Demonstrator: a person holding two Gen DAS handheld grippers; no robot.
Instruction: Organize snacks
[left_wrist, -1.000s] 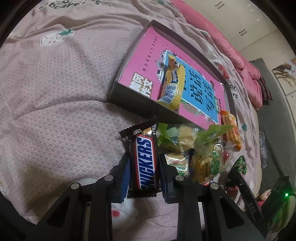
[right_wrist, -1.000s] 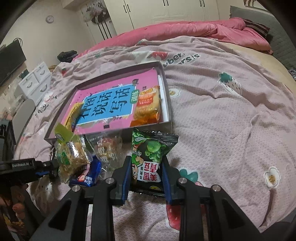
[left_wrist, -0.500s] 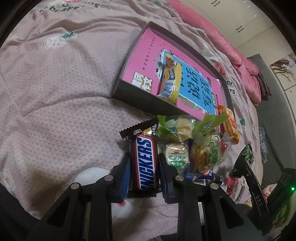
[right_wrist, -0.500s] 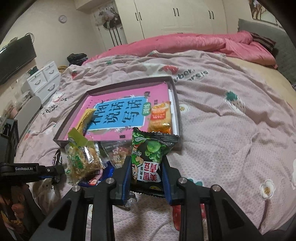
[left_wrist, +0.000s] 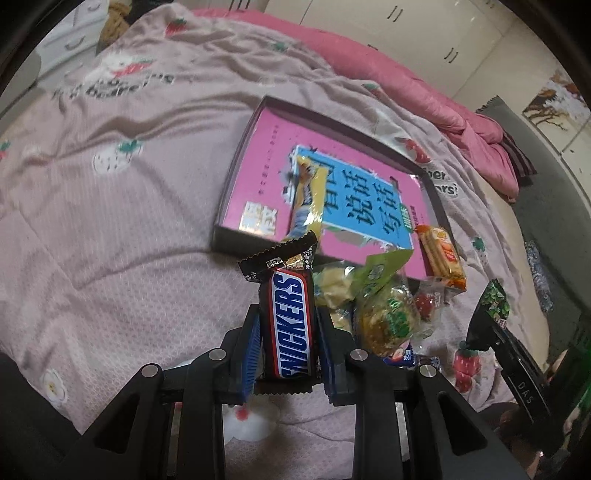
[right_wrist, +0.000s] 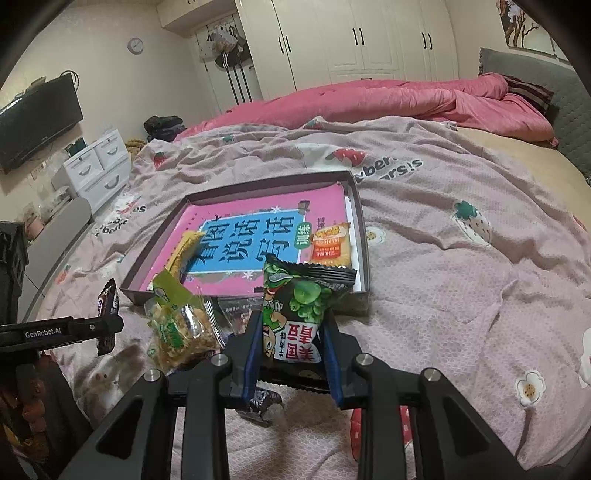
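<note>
In box (right_wrist: 364, 258), frame centre: two snacks. Left gripper (left_wrist: 288, 336) clamps chocolate bar (left_wrist: 290, 325); right gripper (right_wrist: 291, 339) clamps pea packet (right_wrist: 299, 314). Loose pile (right_wrist: 181, 328), lower left, remains.

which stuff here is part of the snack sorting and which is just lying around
Job: brown Snickers bar in left tongs; green pea packet in right tongs; dark shallow box; orange cracker packet.

Lying about: pink quilt; white drawer unit; black television.

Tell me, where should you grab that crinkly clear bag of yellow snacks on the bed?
Grab the clear bag by its green top flap, coming from above. The flap sticks up flat and thin, while the lumpy body would crush.
</note>
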